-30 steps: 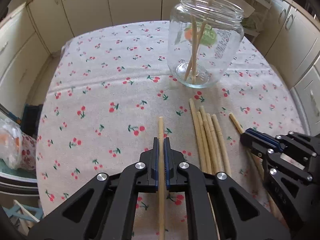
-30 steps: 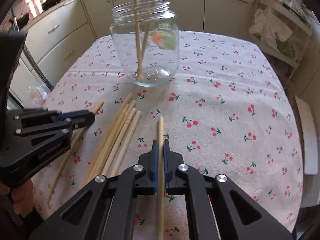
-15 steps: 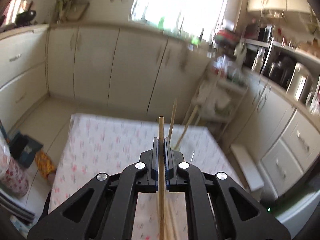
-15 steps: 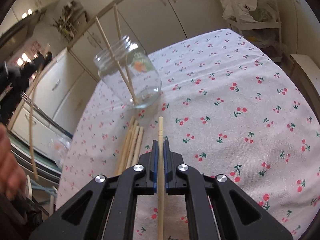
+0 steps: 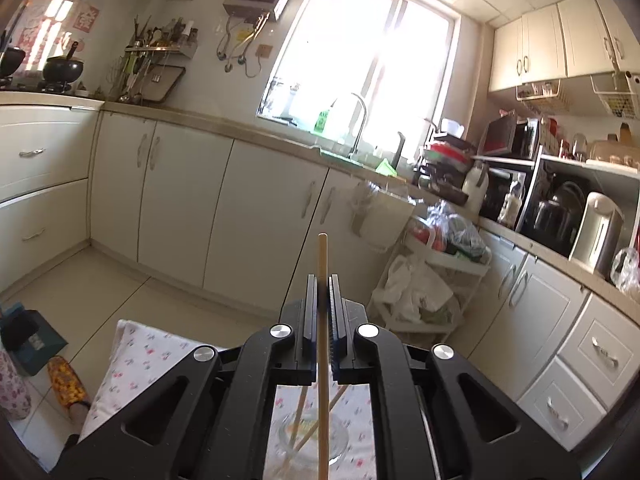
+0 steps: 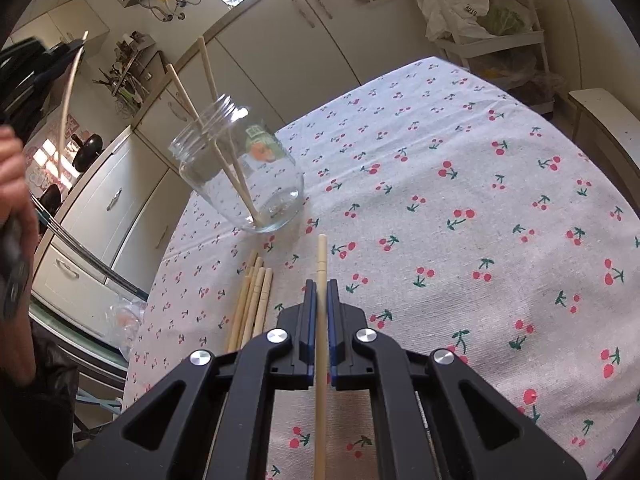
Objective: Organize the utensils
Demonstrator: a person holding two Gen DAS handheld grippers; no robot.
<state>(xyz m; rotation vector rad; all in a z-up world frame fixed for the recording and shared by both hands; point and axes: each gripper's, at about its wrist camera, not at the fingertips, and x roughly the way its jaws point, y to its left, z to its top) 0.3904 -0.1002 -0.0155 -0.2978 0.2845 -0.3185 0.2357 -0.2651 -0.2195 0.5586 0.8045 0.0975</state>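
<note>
My left gripper is raised and points almost level at the kitchen cabinets, shut on a wooden chopstick. Below it, between its arms, I see the glass jar with two chopsticks in it. The right wrist view shows that left gripper high at the upper left, its chopstick hanging down from it. My right gripper is shut on another chopstick above the cherry-print tablecloth. The jar stands ahead and to the left. Several loose chopsticks lie left of the right gripper.
Cream cabinets and a sink counter run behind the table. A white cart with bags stands beyond the table's far edge, and a pale bench is at its right. A person's hand is at the left edge.
The left gripper rose from the table with its chopstick and tilted up towards level, above the jar. The right gripper rolled and shifted a little, still shut on its chopstick.
</note>
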